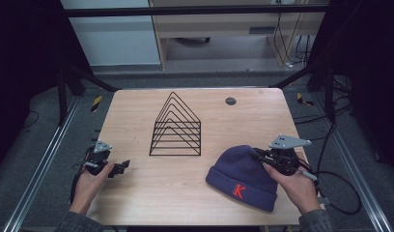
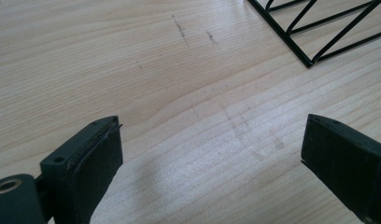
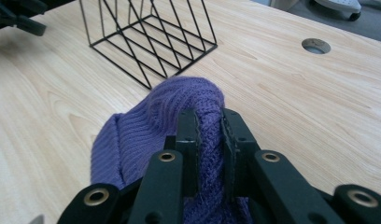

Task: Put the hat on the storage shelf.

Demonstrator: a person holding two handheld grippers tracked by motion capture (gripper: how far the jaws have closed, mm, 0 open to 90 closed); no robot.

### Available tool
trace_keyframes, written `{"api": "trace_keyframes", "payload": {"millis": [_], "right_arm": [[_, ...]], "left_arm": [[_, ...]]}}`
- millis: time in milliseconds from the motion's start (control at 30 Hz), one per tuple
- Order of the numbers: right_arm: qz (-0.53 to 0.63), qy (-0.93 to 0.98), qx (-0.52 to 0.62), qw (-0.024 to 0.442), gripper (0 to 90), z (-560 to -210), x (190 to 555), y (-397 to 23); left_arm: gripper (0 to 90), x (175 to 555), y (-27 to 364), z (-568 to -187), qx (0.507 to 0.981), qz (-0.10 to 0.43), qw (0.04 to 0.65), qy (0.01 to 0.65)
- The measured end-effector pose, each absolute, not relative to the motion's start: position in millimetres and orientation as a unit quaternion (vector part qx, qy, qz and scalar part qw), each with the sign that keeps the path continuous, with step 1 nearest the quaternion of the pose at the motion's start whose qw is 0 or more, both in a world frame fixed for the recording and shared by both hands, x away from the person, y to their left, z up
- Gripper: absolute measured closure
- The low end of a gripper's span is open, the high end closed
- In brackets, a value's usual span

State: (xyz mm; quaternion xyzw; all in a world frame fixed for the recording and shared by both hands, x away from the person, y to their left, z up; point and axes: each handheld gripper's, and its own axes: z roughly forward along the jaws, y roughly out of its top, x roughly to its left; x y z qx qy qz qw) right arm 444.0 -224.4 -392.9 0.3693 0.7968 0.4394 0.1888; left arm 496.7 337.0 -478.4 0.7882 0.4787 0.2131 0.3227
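Note:
A purple knit beanie (image 1: 243, 174) with a red letter K on its cuff lies at the front right of the wooden table (image 1: 137, 193). My right gripper (image 1: 260, 155) is shut on a fold of the beanie (image 3: 156, 130) at its crown, the knit pinched between the two jaws (image 3: 209, 122). My left gripper (image 1: 122, 166) is held low over the front left of the table. Its jaws stand wide open over bare wood (image 2: 212, 140), with nothing between them. A black wire rack (image 1: 176, 126) of nested triangles stands in the middle of the table.
A round cable hole (image 1: 230, 101) sits at the back right of the table. The rack's corner (image 2: 310, 60) lies ahead and right of my left gripper. Beyond the table are a metal frame, cables on the floor and a white cabinet.

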Motion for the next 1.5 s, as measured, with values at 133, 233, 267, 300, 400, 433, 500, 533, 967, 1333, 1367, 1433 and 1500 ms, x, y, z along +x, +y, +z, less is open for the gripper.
{"api": "trace_keyframes", "payload": {"millis": [133, 233, 267, 300, 400, 433, 500, 533, 967, 1333, 1367, 1433, 1500], "right_arm": [[0.441, 0.8, 0.362, 0.185, 79.3, -384.8, 440.6, -221.4], [0.446, 0.8, 0.356, 0.186, 79.4, -376.6, 440.2, -218.7], [0.446, 0.8, 0.354, 0.187, 79.4, -373.2, 440.8, -217.4], [0.447, 0.8, 0.353, 0.188, 79.5, -371.3, 441.5, -216.8], [0.452, 0.798, 0.35, 0.191, 79.5, -363.0, 445.6, -215.6], [0.452, 0.798, 0.35, 0.191, 79.5, -363.0, 445.6, -215.6], [0.456, 0.797, 0.344, 0.197, 79.6, -353.8, 449.5, -214.9], [0.456, 0.797, 0.341, 0.2, 79.5, -348.2, 451.4, -215.1], [0.472, 0.787, 0.332, 0.22, 79.5, -296.5, 469.5, -218.4], [0.465, 0.792, 0.334, 0.212, 79.4, -279.4, 486.9, -212.3], [0.465, 0.792, 0.335, 0.211, 79.4, -276.9, 487.7, -211.3], [0.464, 0.793, 0.333, 0.213, 79.4, -272.4, 489.2, -209.6], [0.466, 0.793, 0.329, 0.214, 79.4, -268.3, 490.5, -207.7]], "left_arm": [[5.0, 495.0, 337.7, -475.9, 0.782, 0.218, 0.332, 0.48], [5.4, 493.3, 338.6, -473.0, 0.78, 0.221, 0.339, 0.477], [5.4, 493.0, 338.5, -472.4, 0.779, 0.222, 0.342, 0.476], [5.5, 492.1, 338.1, -471.4, 0.778, 0.222, 0.346, 0.475], [6.3, 489.3, 335.9, -466.6, 0.779, 0.226, 0.356, 0.464], [6.6, 489.3, 335.9, -466.6, 0.779, 0.226, 0.356, 0.464], [6.8, 486.4, 333.7, -461.4, 0.778, 0.231, 0.365, 0.455], [7.0, 484.7, 332.2, -458.4, 0.776, 0.233, 0.373, 0.452], [11.2, 477.8, 312.3, -385.1, 0.759, 0.222, 0.46, 0.403], [10.0, 496.9, 292.7, -345.5, 0.768, 0.219, 0.467, 0.38], [9.7, 497.7, 290.6, -343.6, 0.769, 0.218, 0.467, 0.378], [9.3, 499.4, 284.1, -338.3, 0.776, 0.221, 0.461, 0.369], [9.0, 499.1, 277.0, -334.1, 0.785, 0.226, 0.454, 0.357]]}}
